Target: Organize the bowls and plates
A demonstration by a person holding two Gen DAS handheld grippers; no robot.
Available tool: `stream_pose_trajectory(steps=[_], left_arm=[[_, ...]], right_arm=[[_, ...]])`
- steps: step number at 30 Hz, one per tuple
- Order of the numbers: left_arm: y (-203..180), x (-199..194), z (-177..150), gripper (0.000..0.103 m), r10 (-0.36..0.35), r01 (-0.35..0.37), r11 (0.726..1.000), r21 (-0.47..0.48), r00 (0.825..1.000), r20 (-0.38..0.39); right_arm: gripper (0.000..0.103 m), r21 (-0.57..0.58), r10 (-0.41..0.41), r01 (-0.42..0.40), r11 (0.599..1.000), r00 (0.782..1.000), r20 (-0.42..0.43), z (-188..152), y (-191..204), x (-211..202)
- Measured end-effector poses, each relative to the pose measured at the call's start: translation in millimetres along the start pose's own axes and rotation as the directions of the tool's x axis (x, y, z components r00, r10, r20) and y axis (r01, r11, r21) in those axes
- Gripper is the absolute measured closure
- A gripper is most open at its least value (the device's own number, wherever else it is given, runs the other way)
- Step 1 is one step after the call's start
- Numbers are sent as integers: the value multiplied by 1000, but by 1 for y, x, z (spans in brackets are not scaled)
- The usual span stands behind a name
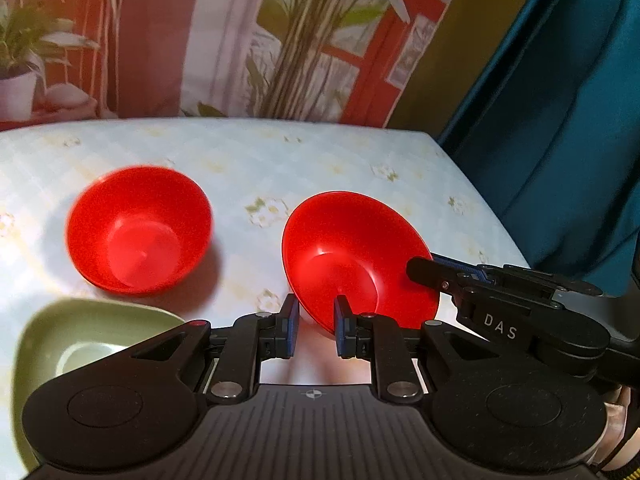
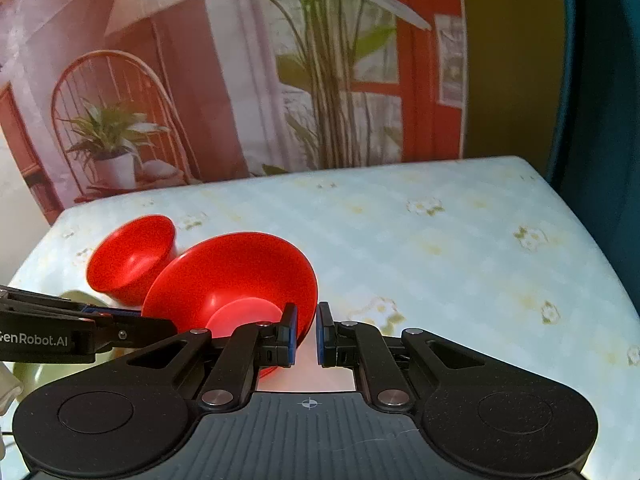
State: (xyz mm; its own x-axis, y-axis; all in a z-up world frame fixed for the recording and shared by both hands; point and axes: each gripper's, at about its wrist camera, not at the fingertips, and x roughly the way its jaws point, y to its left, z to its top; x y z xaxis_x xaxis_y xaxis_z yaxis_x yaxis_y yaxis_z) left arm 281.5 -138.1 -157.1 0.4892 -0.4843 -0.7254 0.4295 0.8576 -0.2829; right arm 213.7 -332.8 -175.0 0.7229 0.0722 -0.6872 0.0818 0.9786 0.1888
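Two grippers on one tilted red bowl, second red bowl waiting at ten o'clock.

At far left, green dish (image 1: 92,332) at eight o'clock, half cut off by the left gripper (image 1: 316,328) body. Beyond it, upright red bowl (image 1: 138,230) standing on the bench (image 1: 280,152), blurred at the rim. Toward centre, tilted red bowl (image 1: 352,256), near rim caught between the left fingers (image 1: 341,326), a gap between them but seemingly pinching the wall. At three o'clock, right gripper (image 2: 306,330) straddling the opposite rim, fingers parted slightly; whether truly clamping, cannot tell. Probably best to keep one firm hold, level the bowl, then lower it centred into the upright one to nest. Contact under the tilted bowl hidden, so resting or lifted unclear.
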Motion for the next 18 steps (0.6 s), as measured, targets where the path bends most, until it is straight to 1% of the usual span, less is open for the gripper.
stream_pose_trajectory(steps=[4, 13, 18], left_arm=[[12, -12, 9, 84, 12, -12, 1000, -8, 1000, 17], [53, -35, 32, 84, 64, -61, 997, -52, 995, 73], [76, -39, 40, 84, 90, -85, 993, -77, 993, 75]], right_arm=[[94, -18, 27, -27, 999, 1000, 14, 13, 14, 3], [94, -52, 102, -101, 994, 994, 26, 47, 57, 26], [93, -79, 129, -127, 989, 992, 18, 62, 82, 43]])
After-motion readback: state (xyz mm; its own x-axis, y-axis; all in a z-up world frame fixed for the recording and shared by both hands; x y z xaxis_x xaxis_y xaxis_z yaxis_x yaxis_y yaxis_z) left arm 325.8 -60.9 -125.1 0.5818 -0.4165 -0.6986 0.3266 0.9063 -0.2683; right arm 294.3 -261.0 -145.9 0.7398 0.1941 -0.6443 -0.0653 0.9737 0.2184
